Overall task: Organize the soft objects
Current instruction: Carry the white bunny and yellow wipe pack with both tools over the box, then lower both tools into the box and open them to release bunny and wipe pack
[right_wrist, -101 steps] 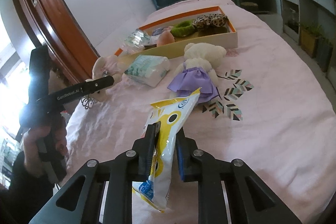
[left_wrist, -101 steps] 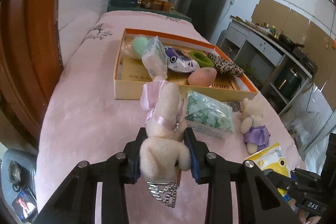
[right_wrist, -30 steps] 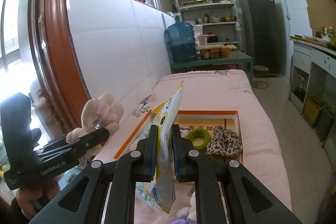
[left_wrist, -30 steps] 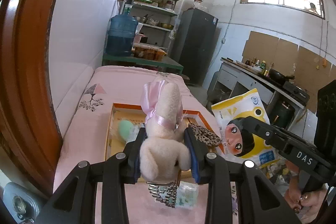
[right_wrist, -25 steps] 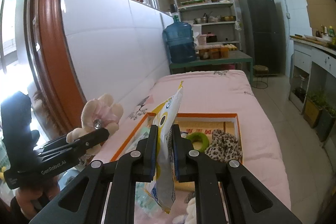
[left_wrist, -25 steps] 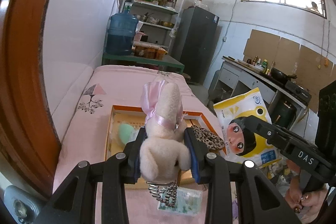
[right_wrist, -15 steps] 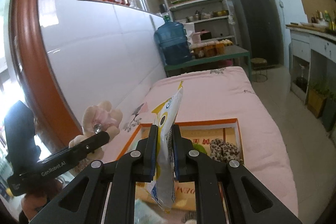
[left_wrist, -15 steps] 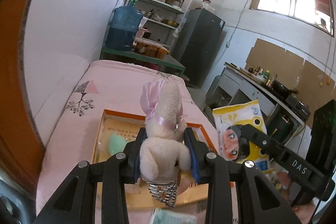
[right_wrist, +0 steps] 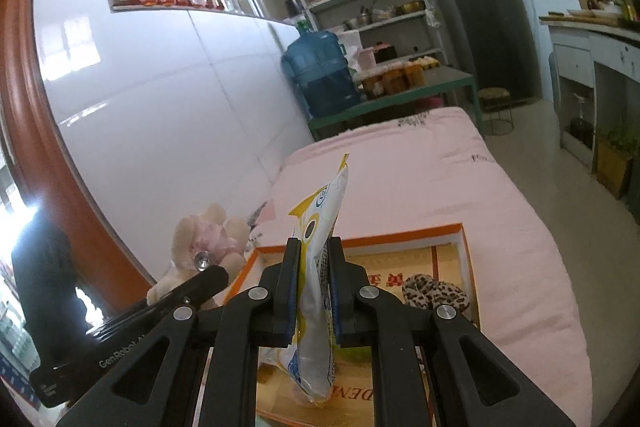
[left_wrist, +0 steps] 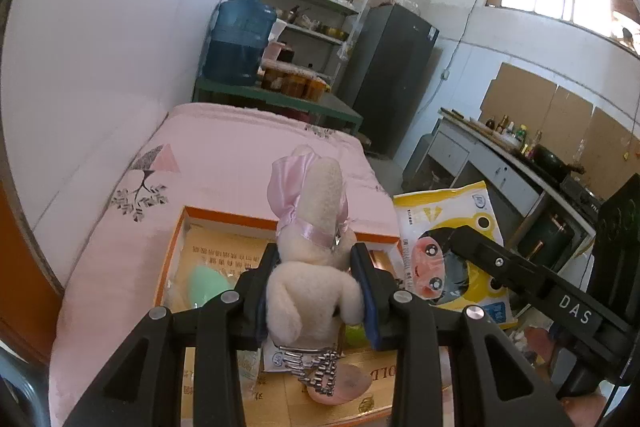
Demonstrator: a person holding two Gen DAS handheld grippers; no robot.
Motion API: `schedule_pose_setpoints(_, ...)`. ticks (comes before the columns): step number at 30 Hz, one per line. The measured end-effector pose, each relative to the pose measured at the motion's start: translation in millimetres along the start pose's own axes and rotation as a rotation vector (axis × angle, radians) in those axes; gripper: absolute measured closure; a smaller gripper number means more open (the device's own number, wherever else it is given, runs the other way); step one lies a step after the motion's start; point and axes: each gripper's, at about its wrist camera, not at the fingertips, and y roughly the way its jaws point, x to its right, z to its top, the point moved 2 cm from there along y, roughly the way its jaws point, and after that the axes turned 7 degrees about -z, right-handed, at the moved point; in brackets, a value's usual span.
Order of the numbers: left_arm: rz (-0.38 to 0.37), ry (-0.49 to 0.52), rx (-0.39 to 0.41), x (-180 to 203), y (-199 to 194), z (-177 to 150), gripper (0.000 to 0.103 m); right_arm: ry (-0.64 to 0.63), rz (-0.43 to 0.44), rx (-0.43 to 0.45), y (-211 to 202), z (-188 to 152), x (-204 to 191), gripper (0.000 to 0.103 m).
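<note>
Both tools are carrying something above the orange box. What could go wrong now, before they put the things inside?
The metal keychain hanging below the plush rabbit in the left tool may snag on items in the orange box. The yellow packet is pinched only near its middle by the right tool, so it may slip. The tools are close together and could collide.

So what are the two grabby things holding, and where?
The left tool squeezes the plush bunny around its body. The right tool pinches the yellow packet near its middle, edge-on.

Fuzzy cloth plush rabbit (left_wrist: 316,267), glossy plastic wipes packet (right_wrist: 318,291), matt cardboard box (left_wrist: 224,217), soft pink blanket (left_wrist: 224,147).
</note>
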Motion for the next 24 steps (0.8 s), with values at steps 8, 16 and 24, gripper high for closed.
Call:
schedule_pose_setpoints(8,0.002,-0.004,-0.061,-9,26,-15,0.067,0.007,-0.011,-0.065,27,-14,14,0.090)
schedule_pose_setpoints(16,-0.023,-0.034,-0.127,-18,46,-27,0.067,0.019,-0.022,-0.097,41,-20,23,0.090)
schedule_pose_setpoints(24,-0.024,-0.049,-0.139,-23,53,-34,0.067,0.046,-0.023,-0.140,54,-27,31,0.090)
